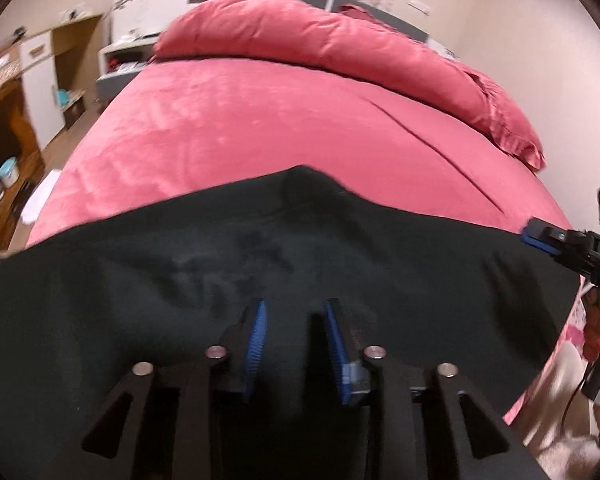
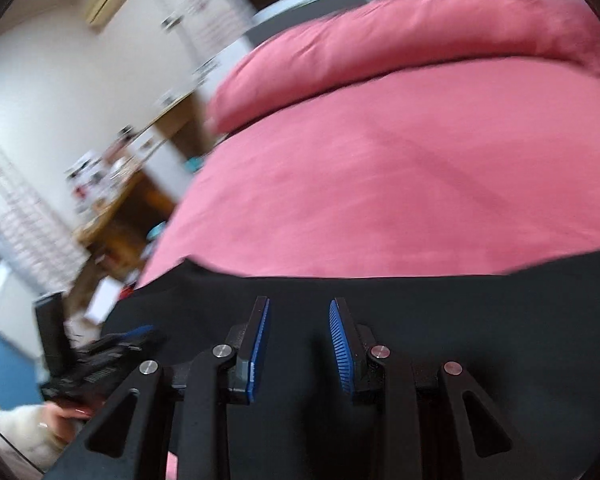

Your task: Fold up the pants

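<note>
Fingers of the left gripper (image 1: 294, 344) stand apart with nothing between their blue pads, hovering over the pants (image 1: 180, 288); the right gripper (image 2: 300, 344) is likewise parted and empty above the same dark cloth. Neither pair presses on fabric, so both hands look free.

Black pants lie spread along the near edge of the bed (image 1: 228, 128), reaching almost from its left side to its right side. Their far edge runs roughly straight across the pink cover, with a small hump near the middle. In the left view the cloth looks mostly flat, with some faint wrinkles near the centre. Whether it is one layer or already doubled I cannot tell, since both views are blurred and the fabric is very dark.

My reading is that a fold may just have been laid, or the pants smoothed out, and the grippers are between grasps. Further folds seem left to do, since the cloth is wide and not a compact bundle. A pillow (image 1: 300, 40) lies at the far end, well apart.
</note>
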The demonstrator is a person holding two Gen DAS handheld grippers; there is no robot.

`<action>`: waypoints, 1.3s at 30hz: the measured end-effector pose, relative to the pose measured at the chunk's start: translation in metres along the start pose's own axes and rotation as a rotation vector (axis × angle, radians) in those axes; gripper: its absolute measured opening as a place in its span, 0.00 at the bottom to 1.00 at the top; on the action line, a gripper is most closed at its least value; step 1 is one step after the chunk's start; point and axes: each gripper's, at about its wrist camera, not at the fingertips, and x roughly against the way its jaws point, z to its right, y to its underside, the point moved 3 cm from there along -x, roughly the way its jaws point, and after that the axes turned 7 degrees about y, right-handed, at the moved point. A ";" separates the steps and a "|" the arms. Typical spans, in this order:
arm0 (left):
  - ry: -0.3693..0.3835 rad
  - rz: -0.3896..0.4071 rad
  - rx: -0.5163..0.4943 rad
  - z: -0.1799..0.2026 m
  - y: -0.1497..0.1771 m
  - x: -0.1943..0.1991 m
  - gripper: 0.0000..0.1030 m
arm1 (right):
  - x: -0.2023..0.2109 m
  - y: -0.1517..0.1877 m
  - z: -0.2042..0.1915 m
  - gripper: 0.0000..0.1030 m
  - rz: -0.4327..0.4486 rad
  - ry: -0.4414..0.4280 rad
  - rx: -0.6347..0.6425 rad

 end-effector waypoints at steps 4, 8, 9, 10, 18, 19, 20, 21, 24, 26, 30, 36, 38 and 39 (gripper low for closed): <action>-0.022 0.003 0.032 -0.014 0.012 -0.005 0.35 | -0.045 0.002 -0.054 0.31 -0.073 -0.082 0.071; -0.061 0.021 -0.034 -0.004 0.019 -0.006 0.36 | -0.082 -0.001 -0.098 0.31 -0.101 -0.087 0.185; -0.068 0.023 -0.046 -0.003 0.019 -0.006 0.36 | -0.088 -0.001 -0.106 0.31 -0.103 -0.092 0.201; -0.073 0.024 -0.053 -0.003 0.019 -0.006 0.37 | -0.097 -0.004 -0.114 0.32 -0.105 -0.091 0.214; -0.057 0.030 0.021 -0.010 0.015 0.002 0.37 | -0.169 -0.009 -0.146 0.28 -0.278 -0.078 0.322; -0.048 0.029 0.038 -0.012 0.015 0.003 0.37 | -0.173 -0.008 -0.147 0.17 -0.279 -0.072 0.329; -0.043 0.026 0.045 -0.015 0.014 0.001 0.37 | -0.176 -0.009 -0.148 0.13 -0.264 -0.065 0.333; -0.042 0.022 0.050 -0.016 0.013 0.000 0.37 | -0.179 -0.012 -0.149 0.12 -0.244 -0.062 0.328; -0.041 0.027 0.065 -0.022 0.012 -0.001 0.37 | -0.186 -0.020 -0.149 0.10 -0.208 -0.038 0.290; -0.053 0.023 0.060 -0.024 0.012 -0.004 0.37 | -0.195 -0.020 -0.149 0.09 -0.206 -0.019 0.292; -0.054 0.024 0.044 -0.025 0.014 -0.007 0.37 | -0.198 -0.015 -0.147 0.08 -0.164 -0.030 0.310; -0.020 -0.015 0.135 -0.022 0.004 0.005 0.37 | -0.130 -0.030 -0.122 0.26 -0.021 -0.067 0.192; 0.007 -0.014 0.164 -0.018 -0.003 0.009 0.37 | -0.100 -0.029 -0.109 0.26 0.032 -0.039 0.187; 0.012 -0.007 0.164 -0.015 -0.007 0.010 0.37 | -0.087 -0.025 -0.101 0.26 0.045 -0.022 0.189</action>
